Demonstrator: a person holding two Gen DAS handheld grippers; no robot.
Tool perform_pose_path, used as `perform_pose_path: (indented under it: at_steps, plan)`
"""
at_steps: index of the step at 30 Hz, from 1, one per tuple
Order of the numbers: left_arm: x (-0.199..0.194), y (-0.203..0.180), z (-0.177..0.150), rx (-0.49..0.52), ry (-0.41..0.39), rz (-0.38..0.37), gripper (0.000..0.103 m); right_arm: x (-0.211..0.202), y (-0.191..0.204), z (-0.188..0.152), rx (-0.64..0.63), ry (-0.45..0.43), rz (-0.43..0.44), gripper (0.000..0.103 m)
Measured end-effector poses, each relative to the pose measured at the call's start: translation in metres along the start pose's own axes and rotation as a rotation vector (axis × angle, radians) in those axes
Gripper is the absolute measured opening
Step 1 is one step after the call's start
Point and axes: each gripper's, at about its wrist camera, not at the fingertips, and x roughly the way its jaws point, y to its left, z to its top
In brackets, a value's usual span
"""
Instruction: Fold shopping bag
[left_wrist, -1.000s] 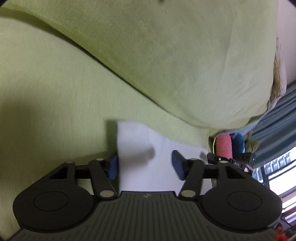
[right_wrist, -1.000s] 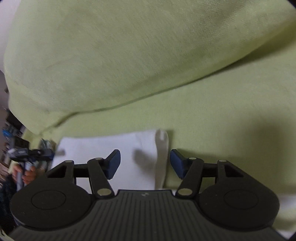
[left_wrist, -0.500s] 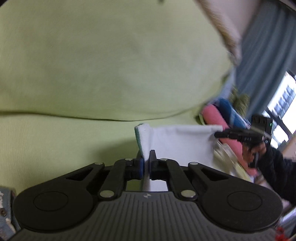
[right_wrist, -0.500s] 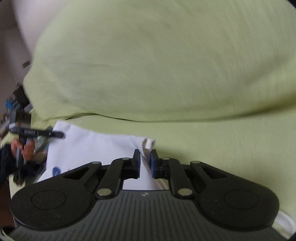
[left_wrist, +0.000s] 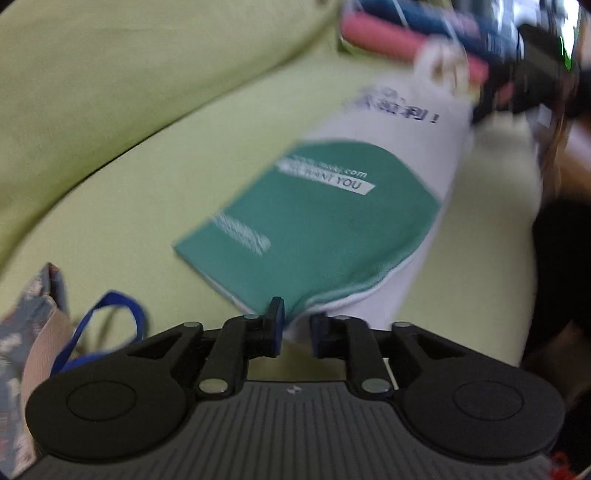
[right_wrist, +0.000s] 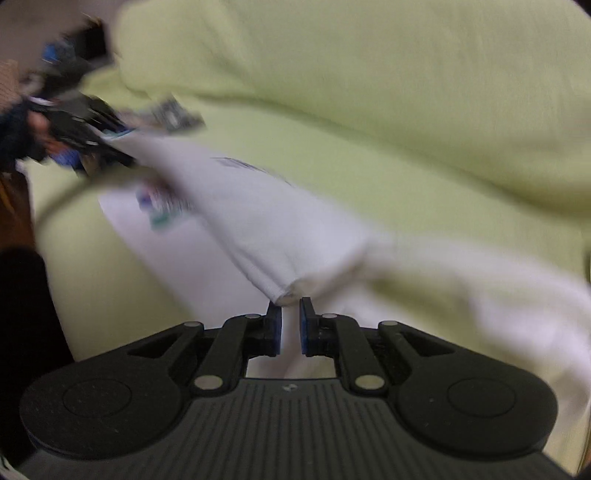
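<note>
Sofa (left_wrist: 110, 155): light green, carrying the bag across its seat cushion.
Shopping bag (left_wrist: 321, 229): white with a green printed panel, lying partly doubled over near the seat's front edge.
Left gripper (left_wrist: 297, 325): jaws opening, the bag's folded edge sitting between the pads.
Right gripper (right_wrist: 290, 321): jaws nearly together, pinching a white bag corner (right_wrist: 291, 290).
Blue strap (left_wrist: 107, 325): looping at the seat's left end.

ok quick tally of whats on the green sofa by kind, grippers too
shopping bag, white with a green panel: 1
patterned bag with a blue strap: 1
rolled items, pink and blue: 2 at least, blurred
grippers: 2, left gripper and right gripper
total: 6
</note>
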Motion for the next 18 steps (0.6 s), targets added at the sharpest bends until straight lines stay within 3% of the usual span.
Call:
perform_pose_path:
  at_steps: [3,5,8,11,14,18]
  plan:
    - [-0.015,-0.021,-0.003,0.067,0.019,0.108,0.031,-0.002,0.017,-0.02,0.057,0.037,-0.106,0.018]
    - [-0.03,-0.028,-0.002,0.063,0.026,0.155,0.031,-0.013,0.029,-0.025,0.11,0.008,-0.136,0.023]
    - [-0.061,-0.038,-0.005,0.017,-0.018,0.205,0.031,-0.029,0.049,-0.02,0.15,-0.07,-0.184,0.04]
    - [-0.069,-0.047,0.008,-0.047,-0.096,0.228,0.03,-0.041,0.063,-0.018,0.167,-0.163,-0.216,0.039]
    - [-0.061,-0.06,0.023,-0.085,-0.158,0.191,0.03,-0.041,0.063,-0.009,0.194,-0.225,-0.229,0.027]
    - [-0.037,-0.073,0.038,-0.079,-0.131,0.179,0.031,-0.023,0.046,-0.001,0.254,-0.235,-0.256,0.023]
